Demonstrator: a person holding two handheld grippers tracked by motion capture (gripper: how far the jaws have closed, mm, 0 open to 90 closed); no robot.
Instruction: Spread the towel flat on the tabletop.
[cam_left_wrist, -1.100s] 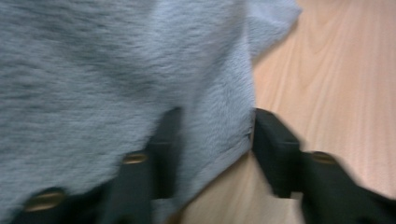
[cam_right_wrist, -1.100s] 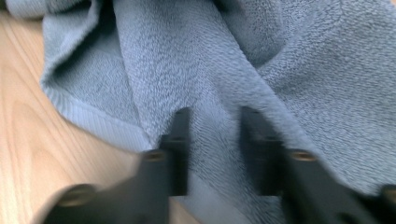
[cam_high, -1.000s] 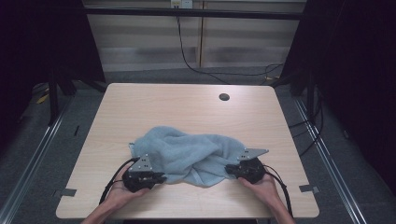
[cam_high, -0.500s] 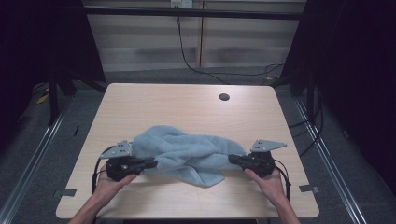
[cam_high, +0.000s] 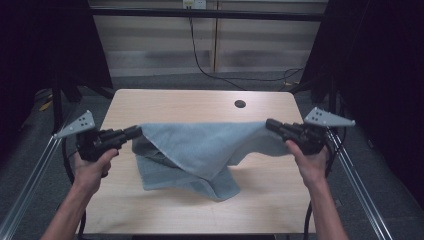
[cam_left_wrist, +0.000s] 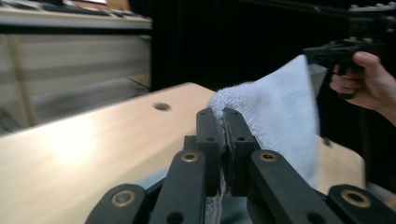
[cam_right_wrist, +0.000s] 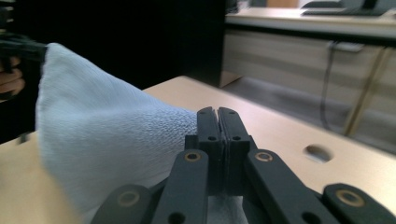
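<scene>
The left gripper (cam_high: 135, 132) is pinching one corner of the grey towel (cam_high: 200, 150), and the right gripper (cam_high: 270, 125) is pinching the opposite corner, jaws pressed together on the cloth. The towel is hanging stretched between them above the desk (cam_high: 165, 105), and its lower folds are resting on the desk.

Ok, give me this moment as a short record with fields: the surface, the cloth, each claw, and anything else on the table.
surface: light wooden table
cloth: pale blue towel, top edge stretched between the two claws, lower part sagging in folds onto the table
left claw: shut on one towel corner, held above the table's left edge
right claw: shut on the opposite corner, near the right edge
other: round hole in the tabletop, far side
</scene>
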